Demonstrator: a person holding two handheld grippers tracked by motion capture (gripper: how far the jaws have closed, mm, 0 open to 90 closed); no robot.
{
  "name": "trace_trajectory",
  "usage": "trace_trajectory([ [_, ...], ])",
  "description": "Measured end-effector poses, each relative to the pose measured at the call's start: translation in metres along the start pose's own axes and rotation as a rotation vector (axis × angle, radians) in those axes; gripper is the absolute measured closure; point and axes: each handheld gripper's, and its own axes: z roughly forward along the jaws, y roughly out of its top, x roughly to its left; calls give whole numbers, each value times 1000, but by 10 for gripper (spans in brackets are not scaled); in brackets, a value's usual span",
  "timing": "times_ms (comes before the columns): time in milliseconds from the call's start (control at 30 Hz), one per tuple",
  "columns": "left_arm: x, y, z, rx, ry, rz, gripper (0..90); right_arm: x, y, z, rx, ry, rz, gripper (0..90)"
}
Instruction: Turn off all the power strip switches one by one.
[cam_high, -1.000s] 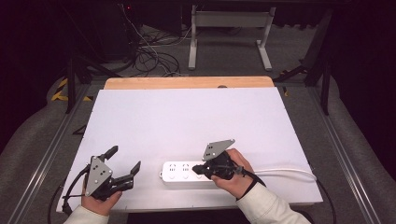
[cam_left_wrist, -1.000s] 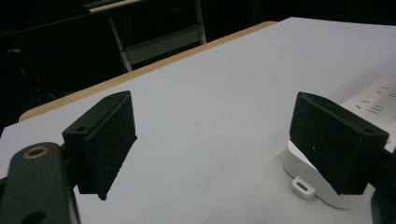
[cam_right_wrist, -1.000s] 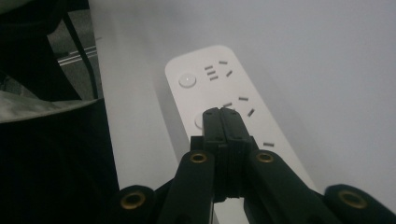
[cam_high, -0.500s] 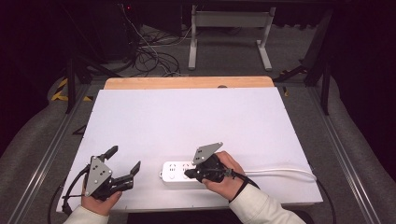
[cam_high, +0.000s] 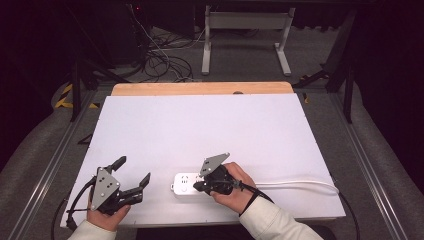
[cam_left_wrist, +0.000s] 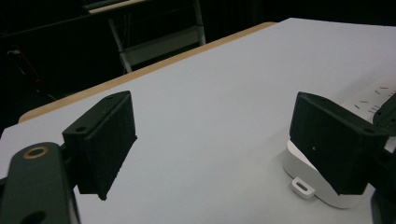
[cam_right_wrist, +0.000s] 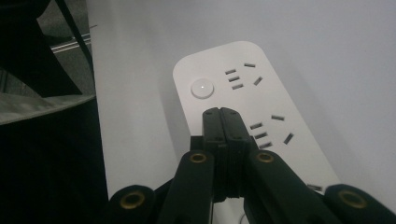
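While the long white plastic power strip lies near the front edge of the white-topped desk, a little right of the middle of that edge, with its white cable running off toward the front right corner, the work on it looks barely begun. Its round white switch button sits at the strip's left end and appears unpressed, though no light or mark shows whether it is on or off. No plug stands in any of the sockets.

Judging by the aim, pressing that button is the step in hand, and it is not yet done. The right gripper has its two black jaws pressed flat together with nothing between them, forming a single blunt tip. That tip hangs over the strip's top face, just short of the button; whether it touches the plastic cannot be told.

Near the front left corner, the left gripper rests with its jaws spread wide and empty, well apart from the strip's rounded end, which shows just beyond one jaw.
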Motion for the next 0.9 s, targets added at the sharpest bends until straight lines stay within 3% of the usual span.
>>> trace_trajectory([
  [900, -1, 0, 0, 2, -2, -3, 151, 1, -1, 7, 28, -13, -3, 900],
])
